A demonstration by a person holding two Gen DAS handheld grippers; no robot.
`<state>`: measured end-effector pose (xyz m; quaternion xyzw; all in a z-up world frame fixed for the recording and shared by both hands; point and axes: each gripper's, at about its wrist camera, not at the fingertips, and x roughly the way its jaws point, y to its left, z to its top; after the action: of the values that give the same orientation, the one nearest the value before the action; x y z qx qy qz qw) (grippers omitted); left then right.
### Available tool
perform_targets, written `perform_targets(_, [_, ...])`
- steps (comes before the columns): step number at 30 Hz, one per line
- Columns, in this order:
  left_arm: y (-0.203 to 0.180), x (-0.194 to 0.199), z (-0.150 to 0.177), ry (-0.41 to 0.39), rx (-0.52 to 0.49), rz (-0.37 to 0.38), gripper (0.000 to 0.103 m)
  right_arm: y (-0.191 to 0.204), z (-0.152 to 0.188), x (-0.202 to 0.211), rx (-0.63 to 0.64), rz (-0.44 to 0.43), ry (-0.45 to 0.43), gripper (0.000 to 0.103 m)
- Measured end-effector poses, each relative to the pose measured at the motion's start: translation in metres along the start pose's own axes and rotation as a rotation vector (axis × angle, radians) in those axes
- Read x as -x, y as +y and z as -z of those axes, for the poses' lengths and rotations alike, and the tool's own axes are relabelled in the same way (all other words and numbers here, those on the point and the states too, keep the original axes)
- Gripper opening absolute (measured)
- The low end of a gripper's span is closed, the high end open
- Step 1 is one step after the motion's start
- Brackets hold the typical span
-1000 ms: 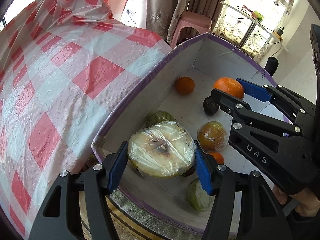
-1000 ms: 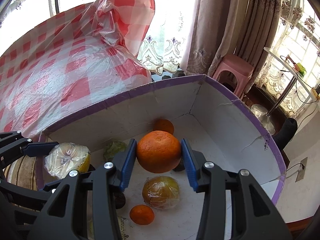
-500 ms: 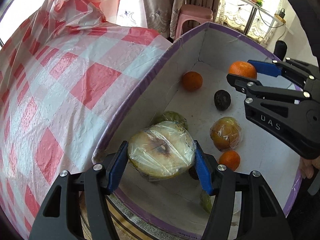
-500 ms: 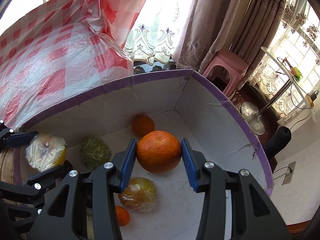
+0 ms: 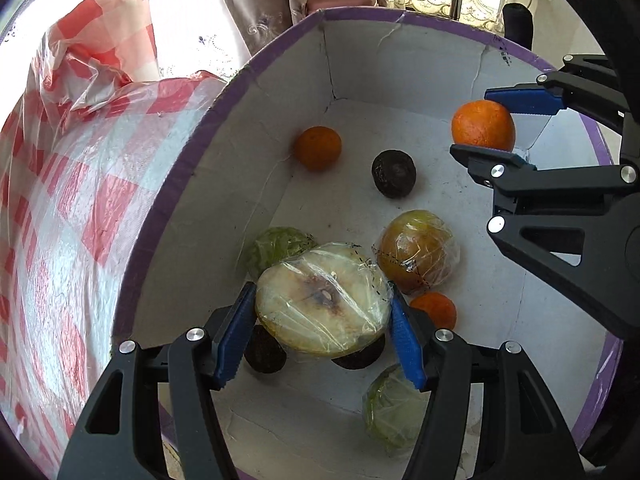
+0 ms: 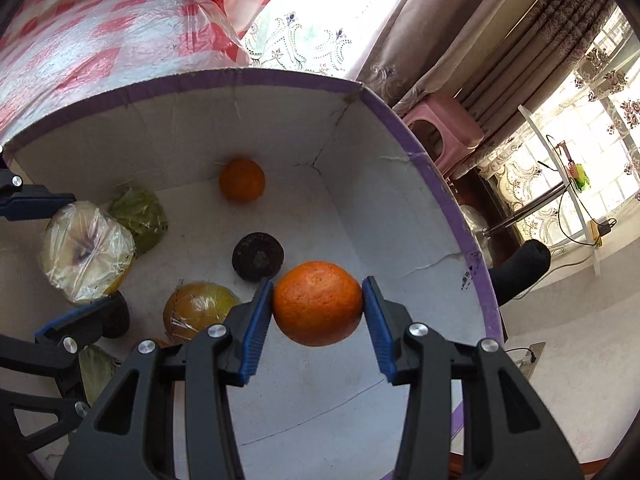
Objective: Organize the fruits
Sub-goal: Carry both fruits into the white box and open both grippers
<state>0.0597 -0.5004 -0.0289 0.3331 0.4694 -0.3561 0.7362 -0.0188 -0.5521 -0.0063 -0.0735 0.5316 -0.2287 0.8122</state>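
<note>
My left gripper [image 5: 322, 328] is shut on a plastic-wrapped cut fruit half [image 5: 322, 310], held above the near left part of the white box with the purple rim [image 5: 188, 160]. My right gripper [image 6: 318, 314] is shut on an orange [image 6: 318, 302], held above the box's right side; the orange also shows in the left wrist view [image 5: 483, 126]. On the box floor lie a small orange [image 5: 318, 147], a dark round fruit [image 5: 394, 173], a wrapped yellow-brown fruit [image 5: 416, 250], a small tangerine [image 5: 434, 310] and wrapped green fruits [image 5: 280, 244].
A red-and-white checked plastic cloth [image 5: 60, 200] covers the surface left of the box. A pink stool [image 6: 444, 132], curtains and a window lie beyond the box. Two more dark fruits [image 5: 264, 354] lie under the left gripper.
Both grippers have moved farther over the box with their fruits still held. The right gripper with the orange has shifted toward the box's right wall.
</note>
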Motion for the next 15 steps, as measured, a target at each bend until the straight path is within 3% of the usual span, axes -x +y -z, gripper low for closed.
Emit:
perform_targets(10, [0.003,0.001,0.002,0.014,0.029,0.007,0.063,-0.016,0.013,-0.011,-0.06,-0.023,0.022,0.047])
perform_targets(11, [0.002,0.002,0.001,0.011,0.028,0.004,0.064,-0.017,0.014,-0.013,-0.063,-0.028,0.027,0.048])
perform_targets(13, [0.001,0.005,-0.001,-0.001,0.03,0.004,0.076,-0.016,0.018,-0.014,-0.066,-0.021,0.026,0.057])
perform_targets(15, [0.002,0.007,0.0,-0.008,0.035,0.004,0.076,-0.018,0.021,-0.014,-0.075,-0.024,0.017,0.063])
